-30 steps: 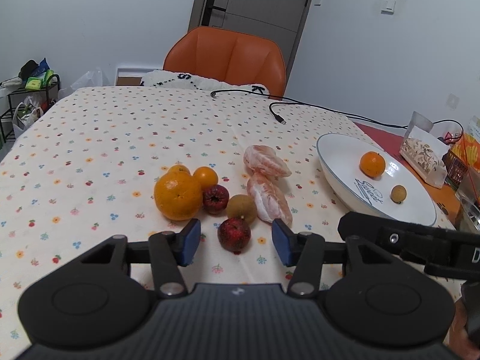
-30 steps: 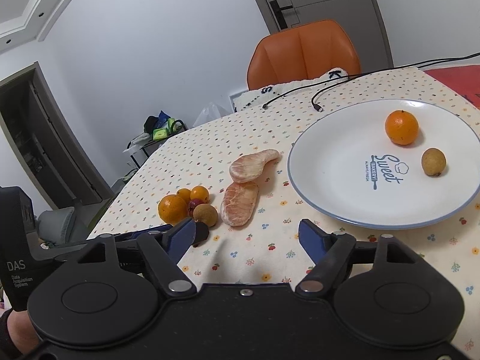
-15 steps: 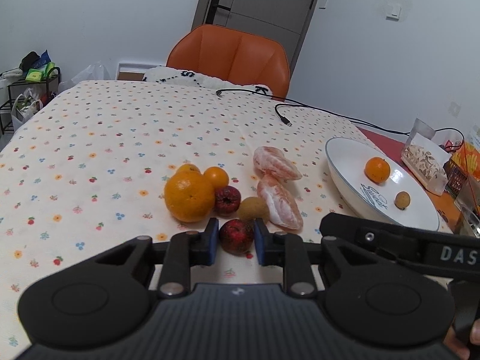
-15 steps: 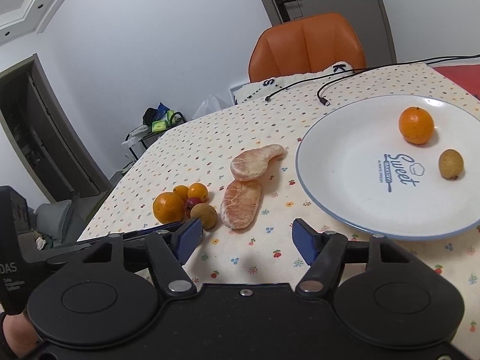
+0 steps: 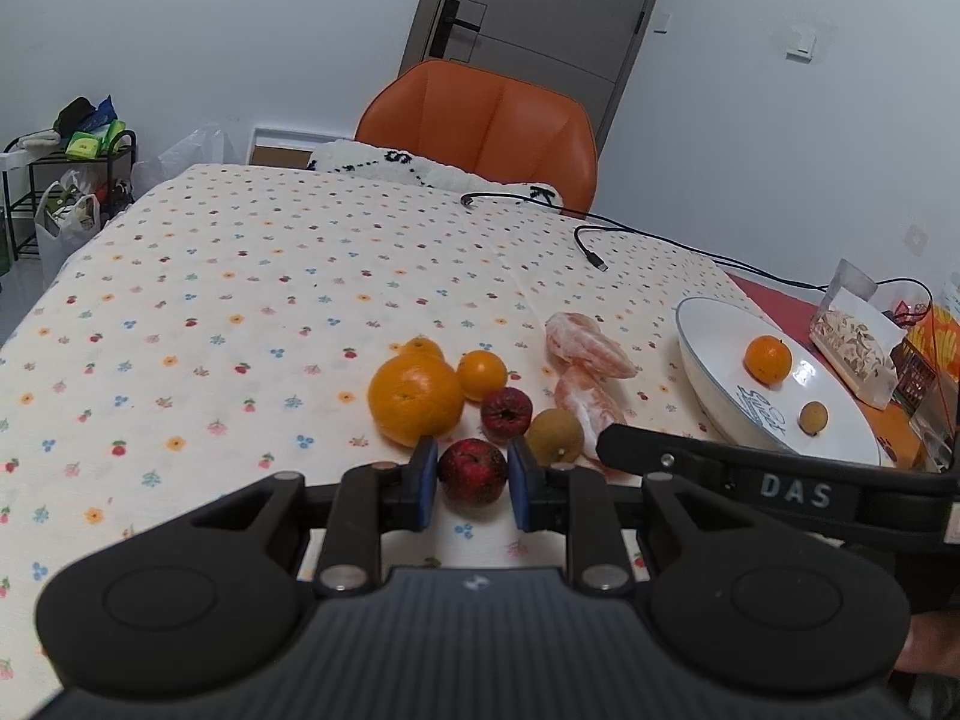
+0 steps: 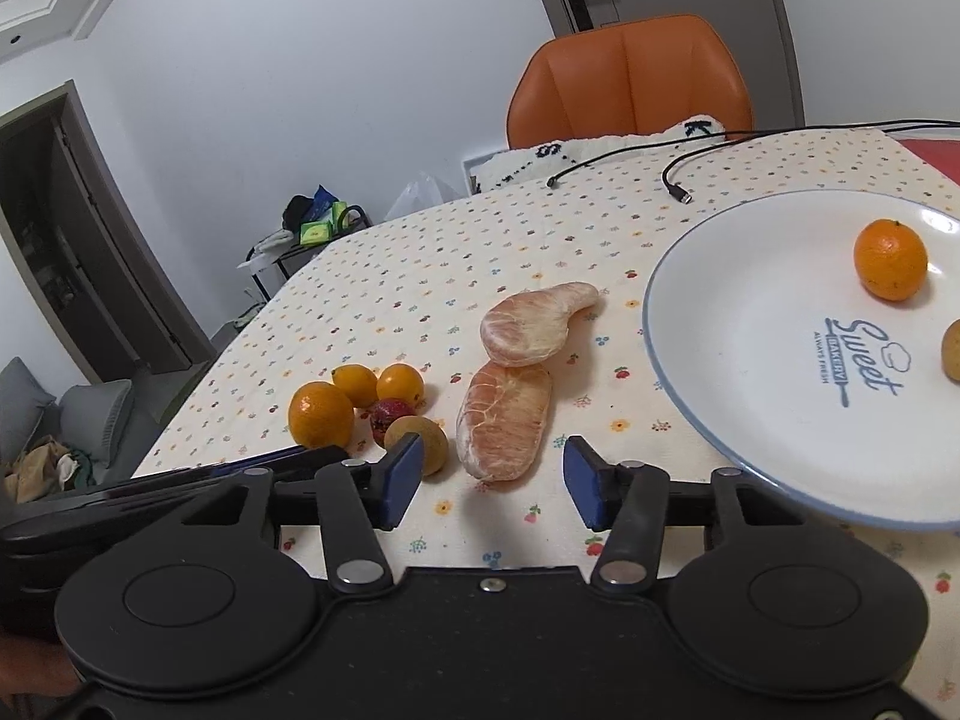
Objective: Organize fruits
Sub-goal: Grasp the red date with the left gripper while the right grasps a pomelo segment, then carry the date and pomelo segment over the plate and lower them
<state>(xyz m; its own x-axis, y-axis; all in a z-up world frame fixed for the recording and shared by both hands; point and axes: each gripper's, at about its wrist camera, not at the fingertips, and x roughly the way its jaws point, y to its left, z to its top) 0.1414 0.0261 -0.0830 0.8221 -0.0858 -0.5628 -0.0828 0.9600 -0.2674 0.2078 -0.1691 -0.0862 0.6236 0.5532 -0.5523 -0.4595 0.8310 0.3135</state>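
Two fruits sit in the white plate point(image 6: 708, 276) so far: a small orange point(image 6: 890, 261) toward the far side and a little brown round fruit point(image 5: 813, 417) nearer the rim, both well apart from each other on either side of the blue "Sweet" print. Everything else is on the flowery tabletop point(image 5: 252, 276). The left gripper point(image 5: 470, 483) has its fingers clenched on a dark red fruit point(image 5: 472, 470), blue pads pressing both sides, and it looks like the fruit is resting on the cloth. Just behind it there's a big orange point(image 5: 416, 397), two small oranges, a second red fruit point(image 5: 506, 411) and a brown fruit point(image 5: 554, 435), all bunched up and touching or nearly so. Two peeled citrus pieces point(image 6: 504, 417) lie between that bunch and the plate, one behind the other. The right gripper point(image 6: 489, 483) hovers just in front of the nearer peeled piece; its fingers have just been closing in, but nothing's between them and the pads aren't touching anything.
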